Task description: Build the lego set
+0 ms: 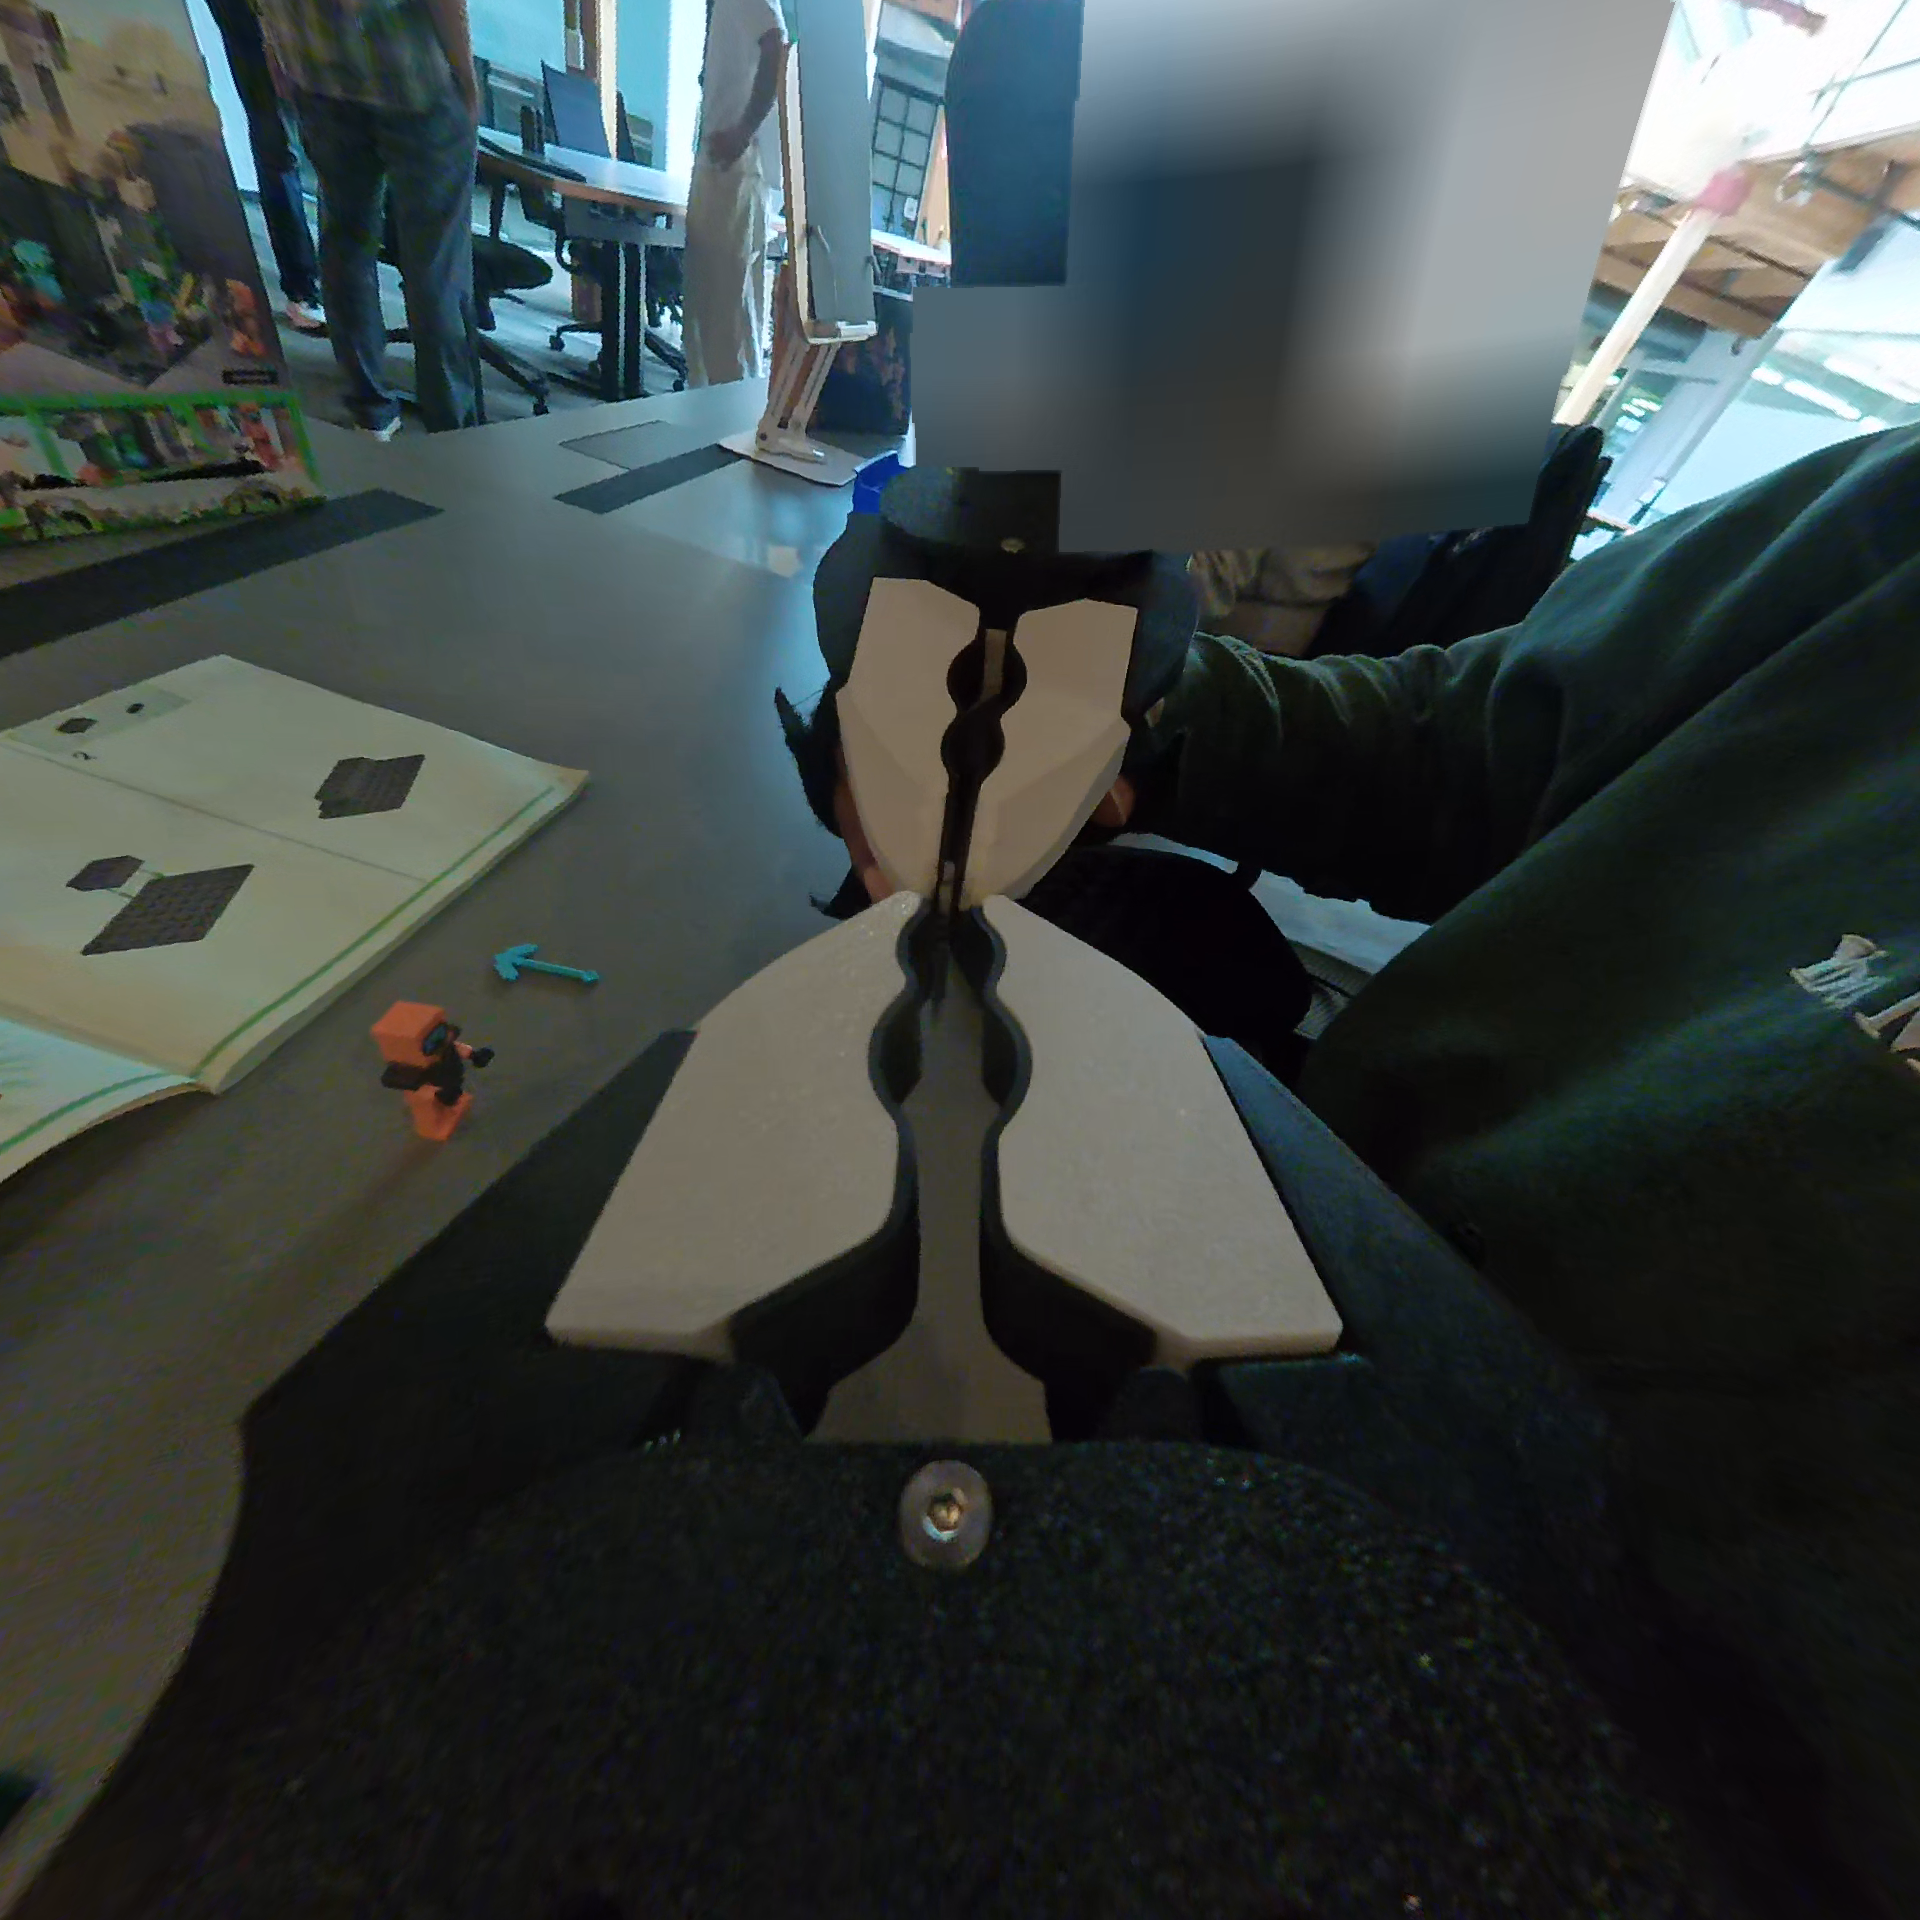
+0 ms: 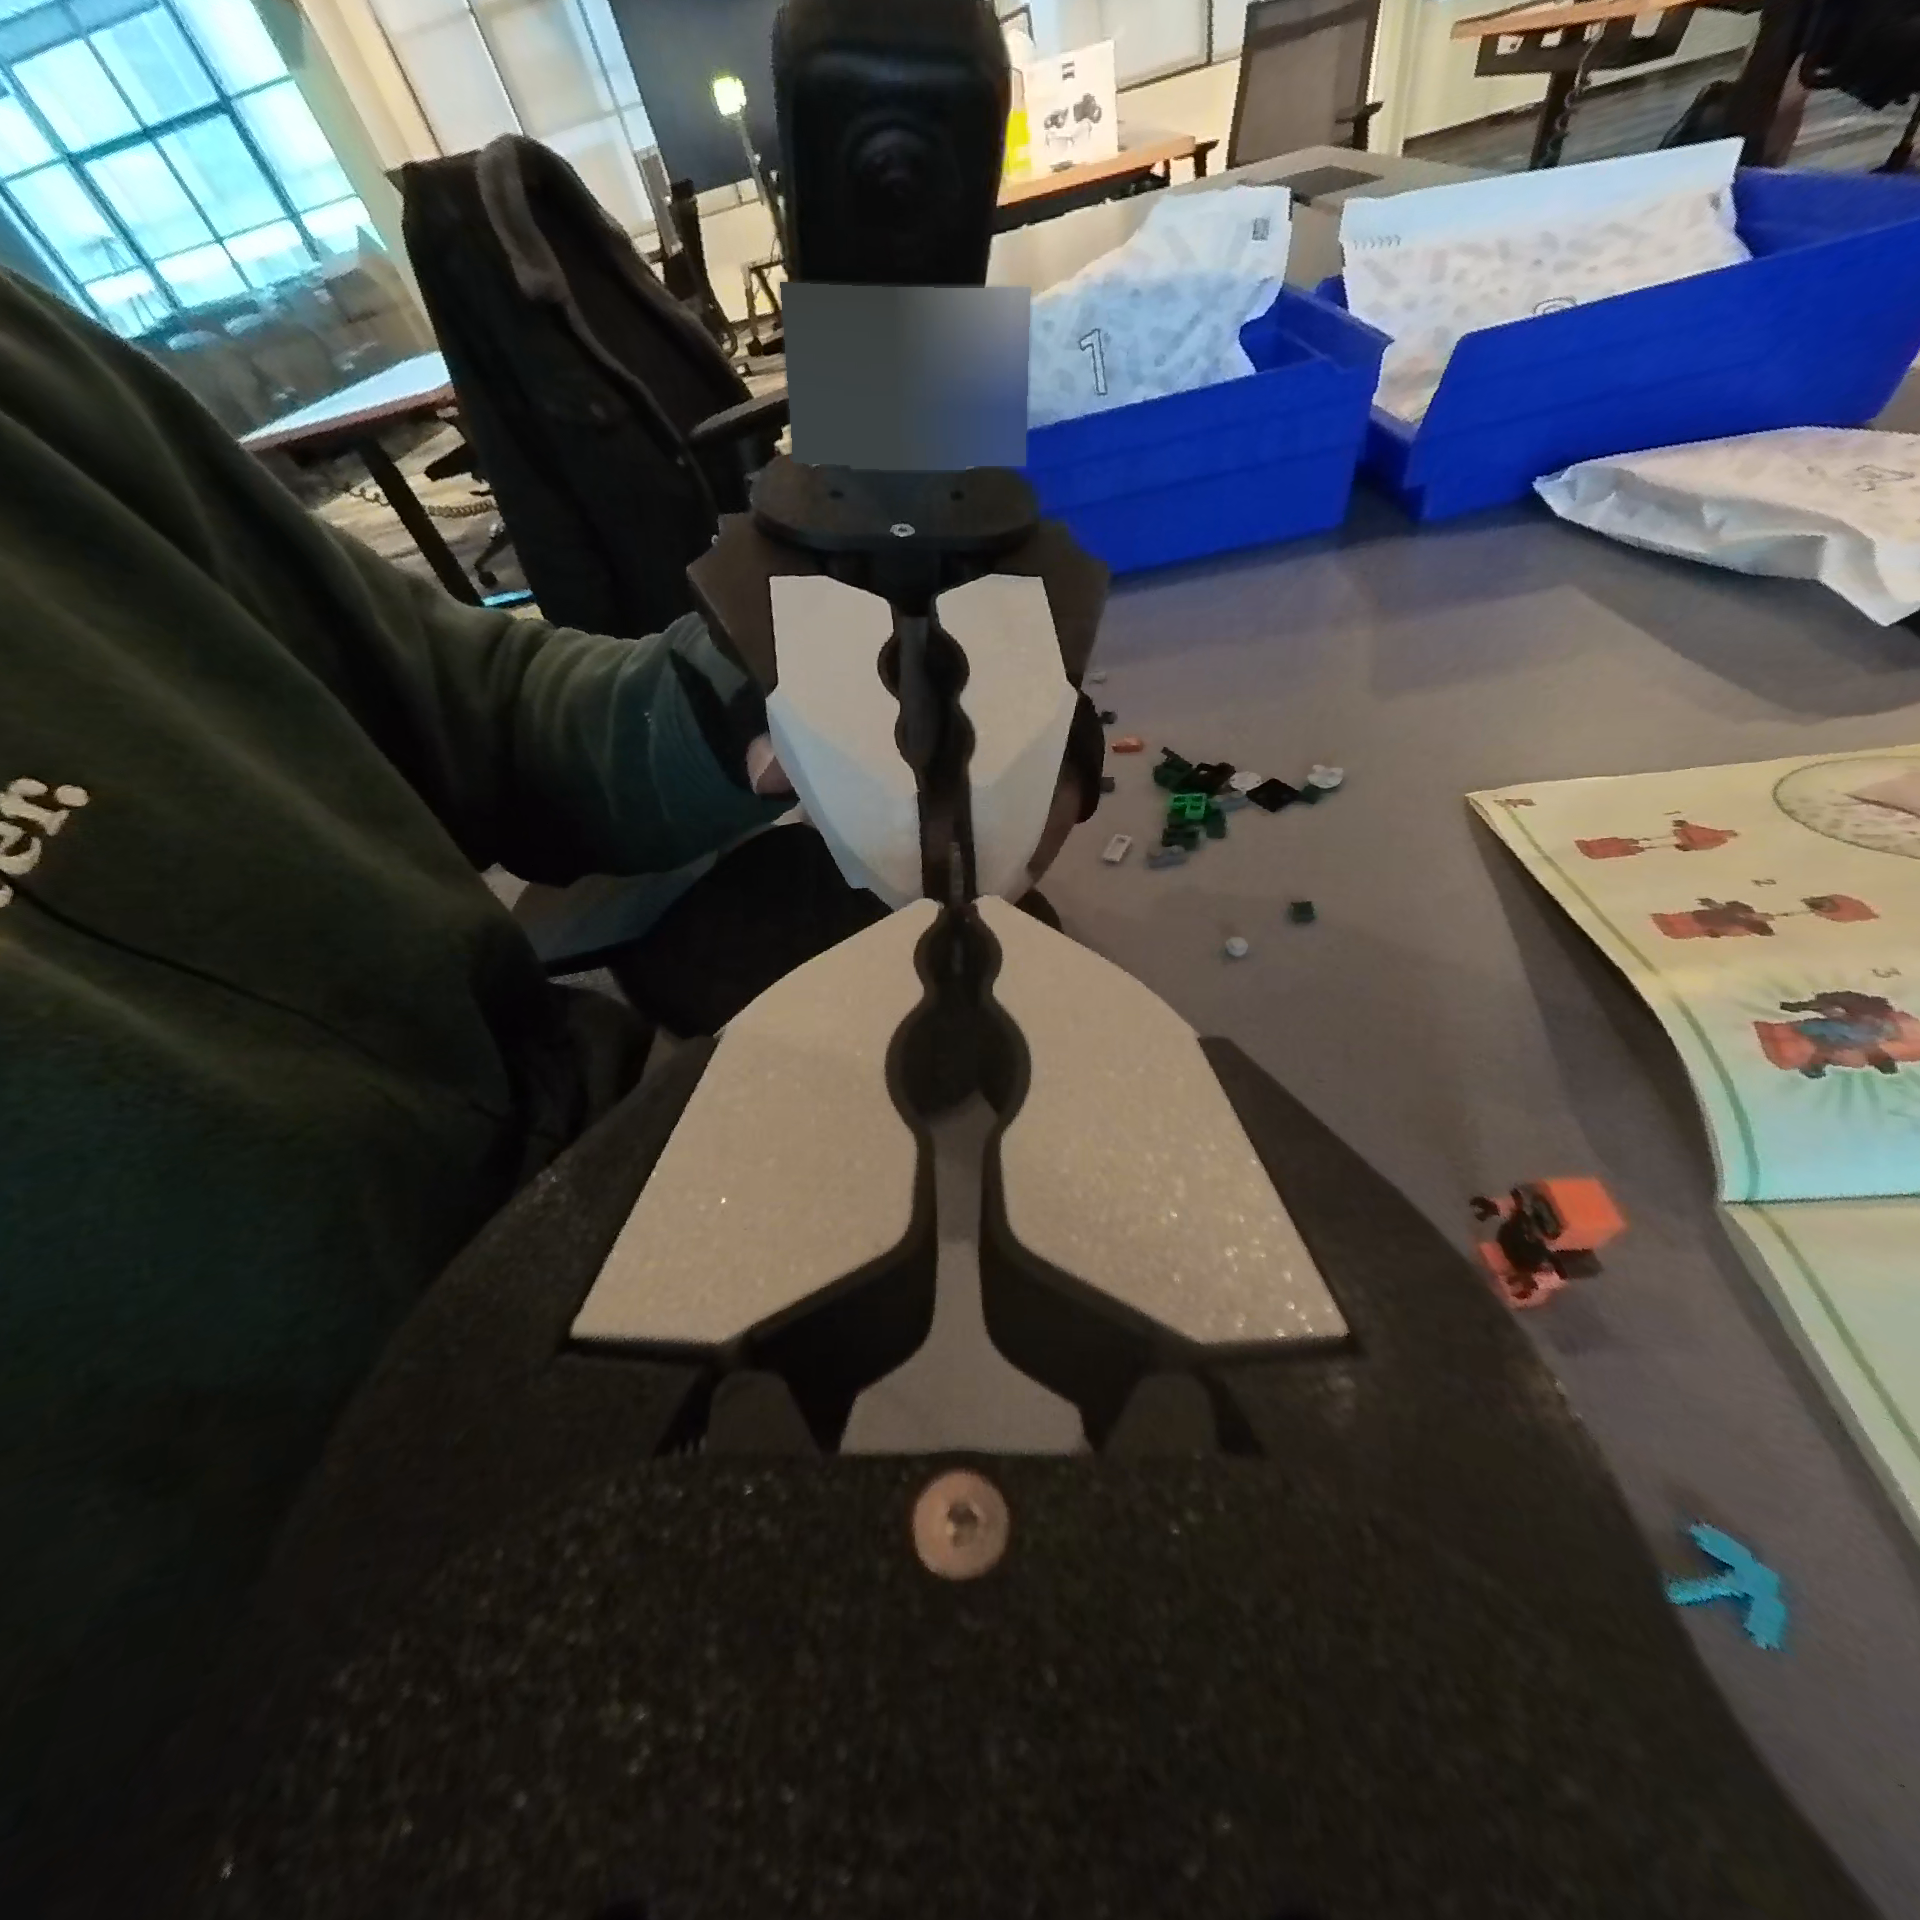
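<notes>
My left gripper (image 1: 940,920) and right gripper (image 2: 956,914) meet tip to tip above the table's near edge. Both are shut on a thin dark lego plate (image 1: 948,821) seen edge-on, which runs from one pair of fingers into the other; it also shows in the right wrist view (image 2: 940,790). I cannot tell whether it is one piece or two. The right gripper (image 1: 982,727) faces me in the left wrist view, and the left gripper (image 2: 925,727) in the right wrist view. Several loose small lego pieces (image 2: 1216,800) lie on the grey table (image 1: 623,644).
An orange lego figure (image 1: 426,1081) (image 2: 1548,1236) and a teal pickaxe (image 1: 545,966) (image 2: 1730,1595) lie beside the open instruction booklet (image 1: 260,862) (image 2: 1766,987). The set's box (image 1: 135,312) stands far left. Blue bins (image 2: 1195,447) with white bags (image 2: 1745,509) stand behind. A person's dark green sleeve (image 1: 1558,831) is close. Both grippers' tips are close together, under 4 cm apart. Both grippers' tips are roughly 20 centimetres from the teal pickaxe (image 2: 1730,1595).
</notes>
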Motion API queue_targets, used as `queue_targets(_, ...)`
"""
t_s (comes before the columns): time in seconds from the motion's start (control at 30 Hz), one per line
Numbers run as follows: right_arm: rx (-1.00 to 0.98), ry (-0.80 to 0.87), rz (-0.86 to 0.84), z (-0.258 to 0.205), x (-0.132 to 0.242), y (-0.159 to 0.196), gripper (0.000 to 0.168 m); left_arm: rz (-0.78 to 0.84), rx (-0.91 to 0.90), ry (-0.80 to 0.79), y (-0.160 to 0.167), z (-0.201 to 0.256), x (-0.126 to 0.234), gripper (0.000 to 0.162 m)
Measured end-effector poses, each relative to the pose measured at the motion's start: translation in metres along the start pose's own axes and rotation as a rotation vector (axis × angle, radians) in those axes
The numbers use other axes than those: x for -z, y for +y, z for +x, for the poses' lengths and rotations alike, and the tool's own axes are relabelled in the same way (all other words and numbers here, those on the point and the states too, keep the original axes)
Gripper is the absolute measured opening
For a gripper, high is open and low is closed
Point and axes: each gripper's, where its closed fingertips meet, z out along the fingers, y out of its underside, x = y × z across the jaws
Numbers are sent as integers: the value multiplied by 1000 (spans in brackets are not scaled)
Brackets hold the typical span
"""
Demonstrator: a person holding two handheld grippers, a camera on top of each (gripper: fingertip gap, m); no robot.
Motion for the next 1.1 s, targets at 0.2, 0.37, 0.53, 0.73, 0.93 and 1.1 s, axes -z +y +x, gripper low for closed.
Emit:
queue_targets(0.2, 5, -40, -21, -5, -2, 4, 1, 0, 11, 41, 4, 4, 1, 2)
queue_targets(0.37, 1, -41, -37, -3, 1, 8, 1, 4, 12, 32, 8, 1, -2, 1)
queue_targets(0.53, 12, 34, -28, 18, 13, 9, 9, 47, 8, -19, 4, -15, 1, 1)
queue_targets(0.73, 91, 246, -257, 94, 35, 55, 24, 78, 2, -29, -3, -32, 10, 1)
queue_targets(0.93, 86, 215, -419, 134, 20, 86, 35, 108, 33, -1, -7, -44, 10, 1)
queue_targets(1.1, 77, 192, -509, 147, 2, 100, 35, 130, 53, 4, -10, -54, 11, 1)
